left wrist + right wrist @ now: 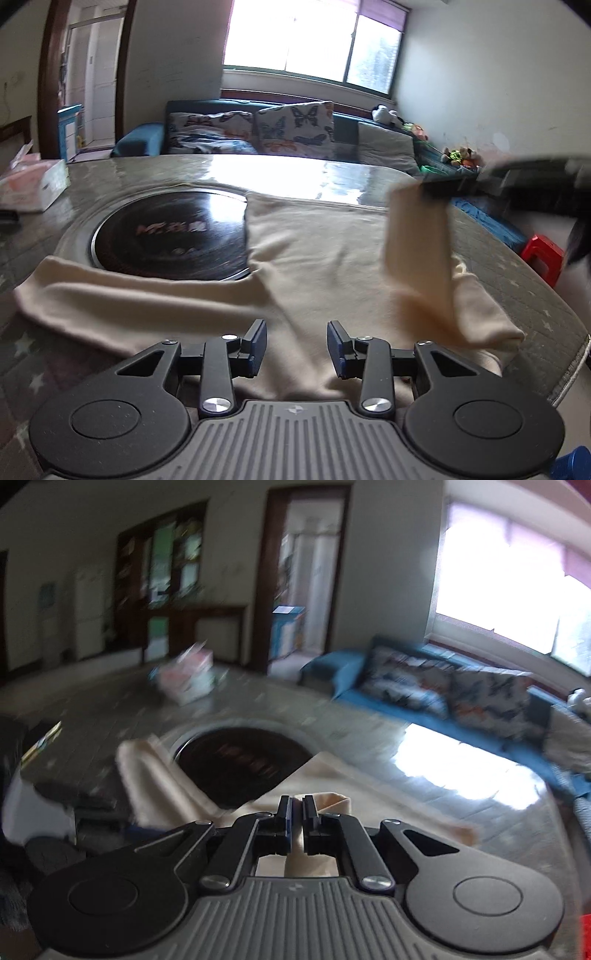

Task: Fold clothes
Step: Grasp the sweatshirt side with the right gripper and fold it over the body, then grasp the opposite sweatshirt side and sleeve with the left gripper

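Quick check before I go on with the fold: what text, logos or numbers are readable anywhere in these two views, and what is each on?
Nothing can be read for certain.
Black round cooktop set in the table: reddish lettering across its middle, blurred and glared; not legible in either view.
Left gripper: small embossed emblem on the grey base, no letters.
Tissue box: print too blurred to read.

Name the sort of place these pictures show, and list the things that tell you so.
Most likely a home living room: a blue sofa with butterfly cushions under a window, and a table with a built-in cooktop bearing a cream garment.
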